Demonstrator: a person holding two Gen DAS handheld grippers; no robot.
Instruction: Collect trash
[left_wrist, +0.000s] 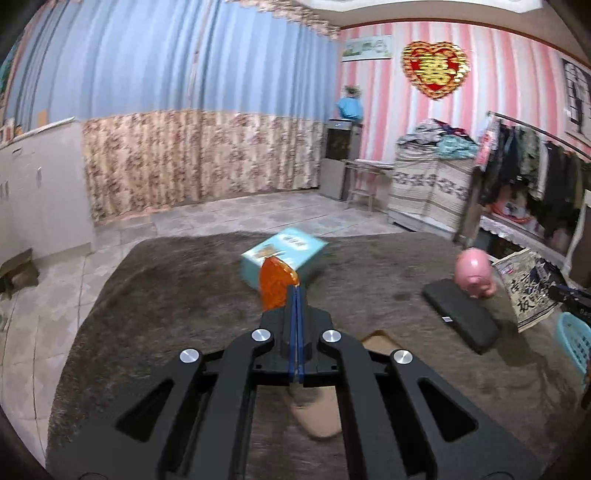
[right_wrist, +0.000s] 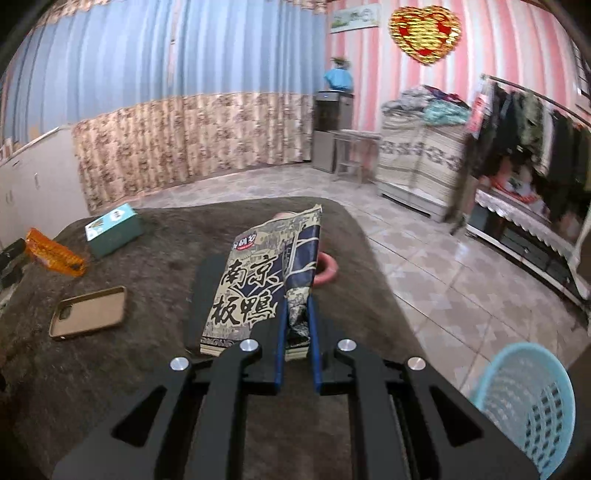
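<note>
**Both grippers holding trash**

Left gripper (left_wrist: 296, 295) has its fingers pinched on an orange wrapper (left_wrist: 274, 286), up over the brown bench (left_wrist: 166, 295) near a teal box (left_wrist: 282, 254). Right gripper (right_wrist: 296, 317) clamps a printed bag (right_wrist: 255, 280). Blue basket (right_wrist: 528, 402) sits far right.

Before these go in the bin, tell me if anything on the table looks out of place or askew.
Nothing is spilled or broken. The teal box lies skewed to the table edge, and a pink piggy bank stands partly on a black case. Both grippers hold wrappers: left gripper an orange wrapper, right gripper a crumpled printed bag.
</note>
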